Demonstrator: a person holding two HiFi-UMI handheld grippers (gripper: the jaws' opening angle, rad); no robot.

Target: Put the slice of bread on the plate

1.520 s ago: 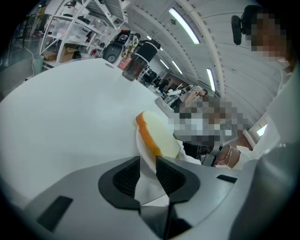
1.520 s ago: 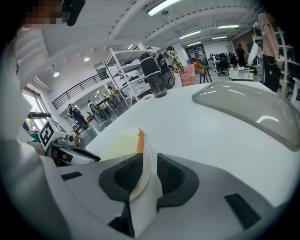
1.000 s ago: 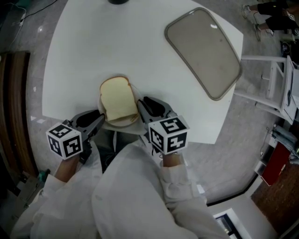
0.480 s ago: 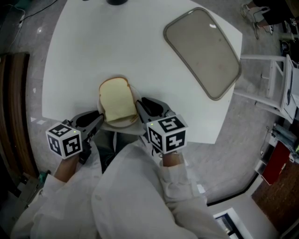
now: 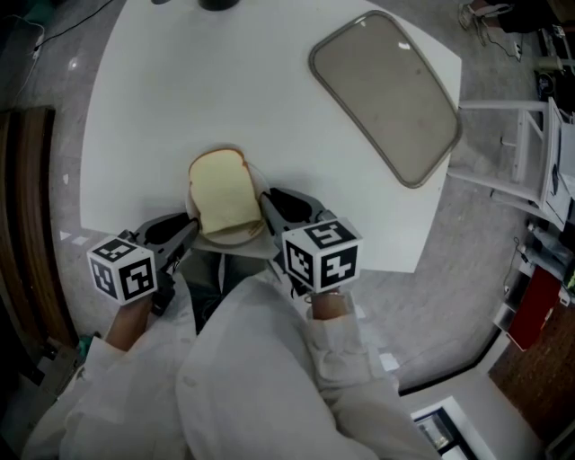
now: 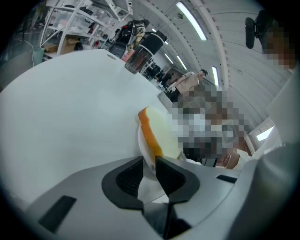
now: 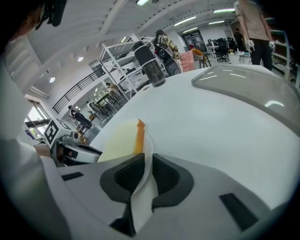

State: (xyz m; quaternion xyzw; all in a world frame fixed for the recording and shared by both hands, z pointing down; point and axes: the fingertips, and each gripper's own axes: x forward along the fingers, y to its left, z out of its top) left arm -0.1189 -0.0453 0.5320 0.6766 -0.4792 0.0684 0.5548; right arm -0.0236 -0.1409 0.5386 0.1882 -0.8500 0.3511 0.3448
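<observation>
Bread (image 5: 225, 193) lies flat on plate (image 5: 225, 246) at the table's (image 5: 225, 90) near edge. Bread covers most of the plate; only its rim shows. Left gripper (image 5: 184, 232) is clamped on the plate's left rim, right gripper (image 5: 269, 208) on its right rim, jaws nearly together. Tray (image 5: 386, 94) sits well apart. Dark object (image 5: 216, 4) is cut off at the far edge.

A slice of bread (image 5: 225, 196) lies on a plate (image 5: 232, 243) at the near edge of the table (image 5: 162, 99). The left gripper (image 5: 187, 231) sits at the plate's left rim and the right gripper (image 5: 268, 207) at its right rim, each with the rim between its jaws. A tray (image 5: 386, 94) lies at the table's far right, well apart, and a bottle (image 7: 151, 65) stands at the far edge.
</observation>
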